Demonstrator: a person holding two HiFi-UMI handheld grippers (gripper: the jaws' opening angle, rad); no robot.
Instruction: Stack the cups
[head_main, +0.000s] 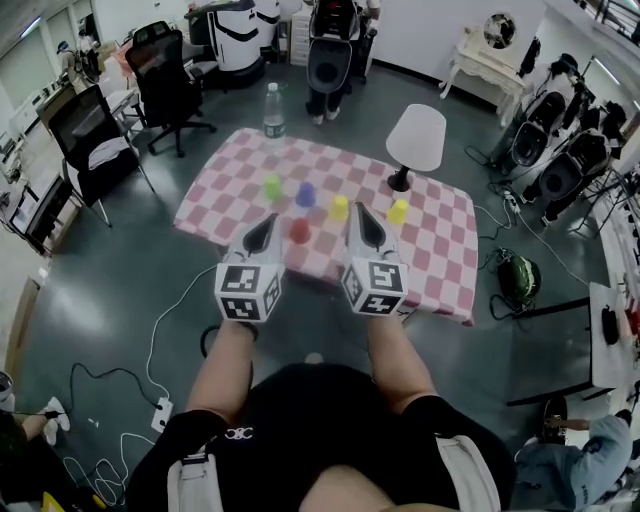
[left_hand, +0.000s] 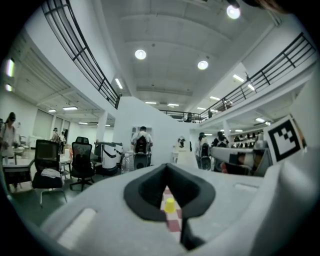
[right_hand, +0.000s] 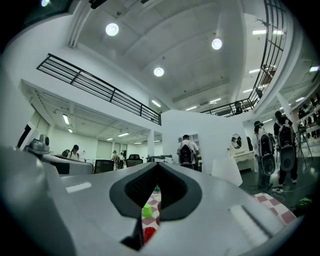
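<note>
Two claws level, side by side | left claw (head_main: 268, 220), right claw (head_main: 360, 215) closed, empty | pointing at cups (head_main: 306, 193) on counter (head_main: 440, 250)

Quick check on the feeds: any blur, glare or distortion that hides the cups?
Head view: evenly lit, fisheye-bent at the edges, red cup distinct. Left gripper view: heavy fisheye, blurred foreground, yellow cup small but clear. Right gripper view: ceiling lamps glare; green cup soft.

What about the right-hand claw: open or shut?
Shut: the right gripper has its jaws meeting at the tips, with nothing held between them.
</note>
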